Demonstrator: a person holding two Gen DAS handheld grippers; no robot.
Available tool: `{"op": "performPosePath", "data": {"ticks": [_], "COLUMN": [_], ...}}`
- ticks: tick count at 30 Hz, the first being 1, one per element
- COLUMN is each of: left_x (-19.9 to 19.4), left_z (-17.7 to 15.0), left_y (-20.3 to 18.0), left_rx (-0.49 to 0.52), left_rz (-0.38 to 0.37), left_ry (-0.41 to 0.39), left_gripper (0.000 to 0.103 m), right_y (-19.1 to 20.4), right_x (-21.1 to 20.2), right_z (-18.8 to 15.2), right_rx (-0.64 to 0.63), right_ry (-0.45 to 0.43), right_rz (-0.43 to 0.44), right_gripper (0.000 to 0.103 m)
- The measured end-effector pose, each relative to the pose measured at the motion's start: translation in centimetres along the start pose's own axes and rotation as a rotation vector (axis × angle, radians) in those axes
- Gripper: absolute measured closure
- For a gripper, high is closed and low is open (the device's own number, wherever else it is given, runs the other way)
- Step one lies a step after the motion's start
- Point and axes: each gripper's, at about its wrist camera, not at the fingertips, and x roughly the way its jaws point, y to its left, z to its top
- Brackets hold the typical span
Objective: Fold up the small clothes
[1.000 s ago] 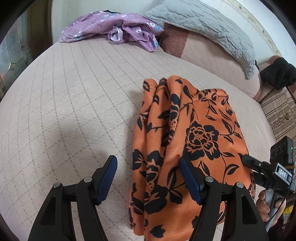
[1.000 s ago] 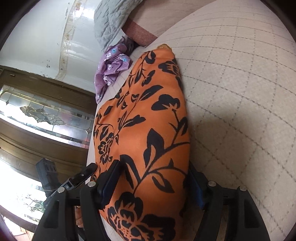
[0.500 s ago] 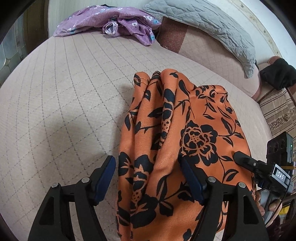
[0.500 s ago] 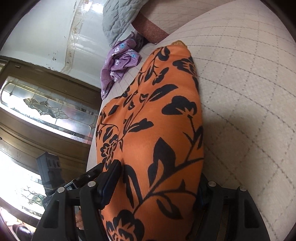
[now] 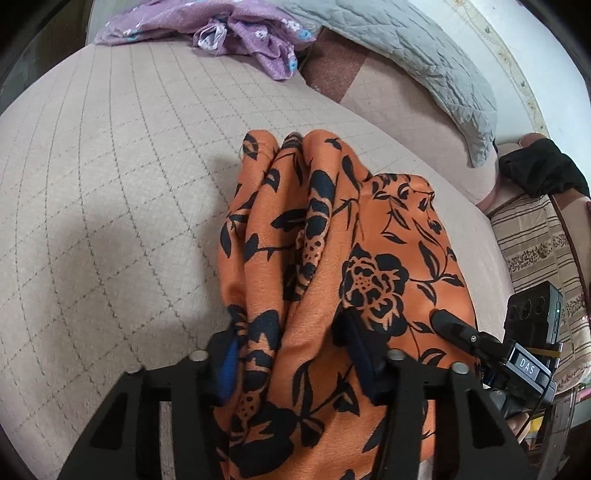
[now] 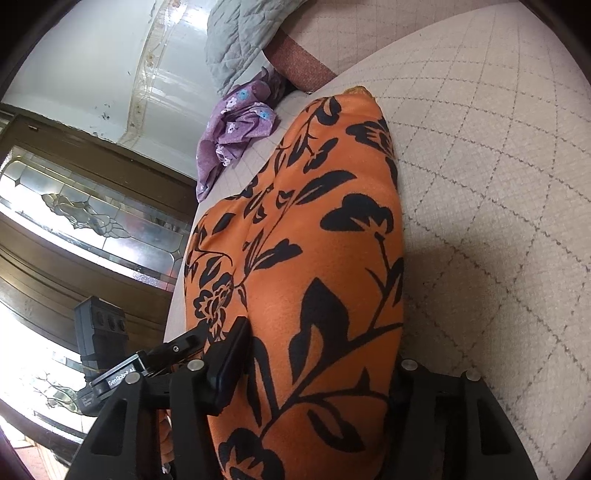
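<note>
**Both tools pinch the orange cloth on the bed**

On our left, the left tool [image 5: 286, 354] is clenched on a bunched fold of the orange cloth [image 5: 332, 258], the fabric squeezed between its two blue pads [image 5: 229, 363]. From that grip the cloth runs forward in several ridges and then spreads flatter toward the right, lying on the quilted bed [image 5: 110, 184]. Far back on the bed we see a crumpled purple garment [image 5: 243, 33], well apart from the orange one, and beside it a grey quilted pillow [image 5: 406, 55] along the headboard side. At the right edge of the left wrist view the tip of the other tool touches the cloth's right part.

In the right wrist view, the right tool [image 6: 317, 365] grasps the orange cloth [image 6: 314, 240] too: the fabric fills the space between its fingers, the left finger [image 6: 225, 365] pressed against it and the right one mostly covered by it. The cloth stretches away from the tool as one long smooth band over the bed [image 6: 498, 184], its far end near the purple garment [image 6: 236, 133] and the grey pillow [image 6: 240, 40]. A wooden cabinet with patterned glass [image 6: 92, 221] stands at the left of that view.
</note>
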Motion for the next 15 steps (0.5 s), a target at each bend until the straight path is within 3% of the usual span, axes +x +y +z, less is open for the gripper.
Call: {"op": "performPosePath", "data": {"ticks": [4, 15], "left_x": [-0.4, -2.2], "left_z": [-0.1, -0.3], "left_y": [-0.8, -3.7], "left_rx": [0.045, 0.104], "left_rz": [0.022, 0.059], "left_ry": [-0.026, -0.068], "left_gripper": [0.066, 0.073], "right_y": [0.8, 3.4], "right_x": [-0.3, -2.5], "right_z": [-0.1, 0.0], "right_rx": [-0.025, -0.152], "right_ry": [-0.011, -0.048], "right_rz": [-0.024, -0.089], "right_gripper": [0.049, 0.057]}}
